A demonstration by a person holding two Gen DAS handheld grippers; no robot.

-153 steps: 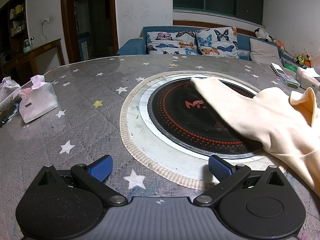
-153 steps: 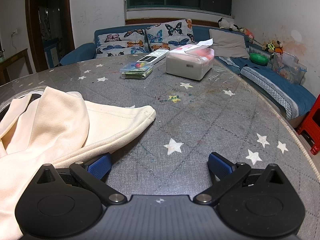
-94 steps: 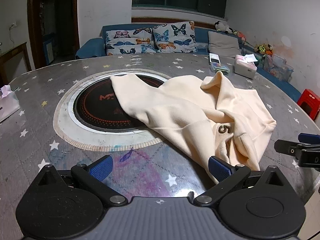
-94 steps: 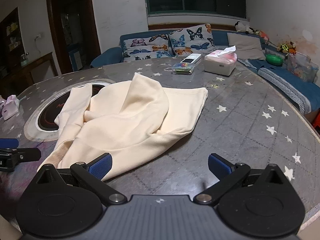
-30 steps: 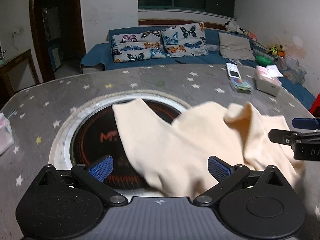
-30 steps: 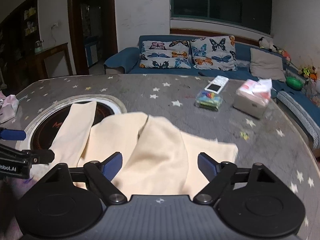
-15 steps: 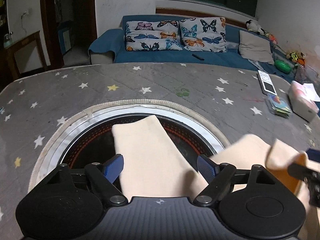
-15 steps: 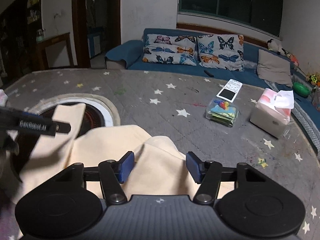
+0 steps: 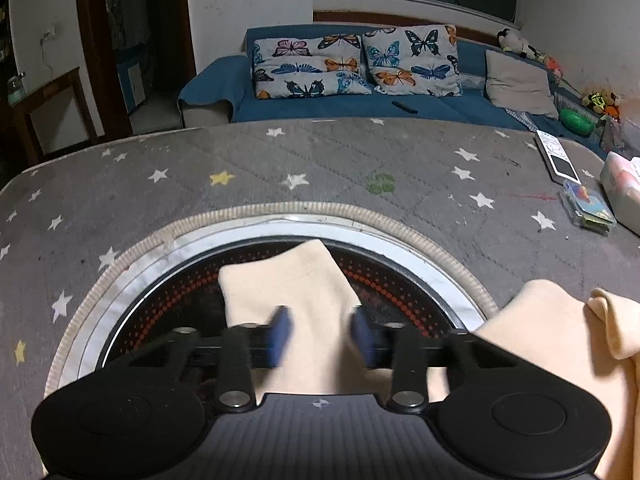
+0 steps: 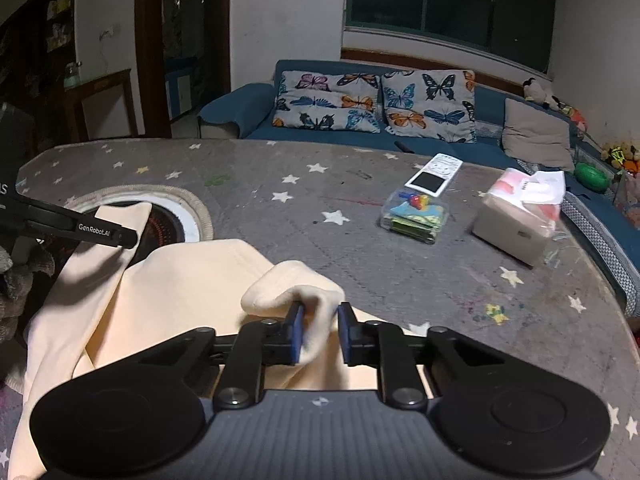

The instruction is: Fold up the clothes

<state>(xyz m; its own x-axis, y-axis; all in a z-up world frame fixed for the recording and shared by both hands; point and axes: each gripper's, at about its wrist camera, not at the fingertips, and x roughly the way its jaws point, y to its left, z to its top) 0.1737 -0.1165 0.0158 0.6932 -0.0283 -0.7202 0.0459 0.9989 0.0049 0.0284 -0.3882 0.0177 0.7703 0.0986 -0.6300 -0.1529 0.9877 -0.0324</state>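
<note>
Left gripper (image 9: 322,334) has just been closing on the cream fabric garment (image 9: 288,288), its sleeve over the round black cooktop (image 9: 400,292). Right gripper (image 10: 320,332), just closing too, pinches a bunched fold; only its view shows the tissue box (image 10: 516,224) near the grey starred table's (image 10: 360,272) right edge.

tissue box (image 10: 516,220) | remote (image 10: 434,174) | clear plastic box (image 10: 416,220) | sofa (image 9: 360,100) | butterfly cushions (image 9: 312,66)

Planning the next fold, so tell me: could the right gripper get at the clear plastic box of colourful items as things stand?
Probably not: the right gripper is shut on the cream garment; the clear plastic box lies unobstructed.
</note>
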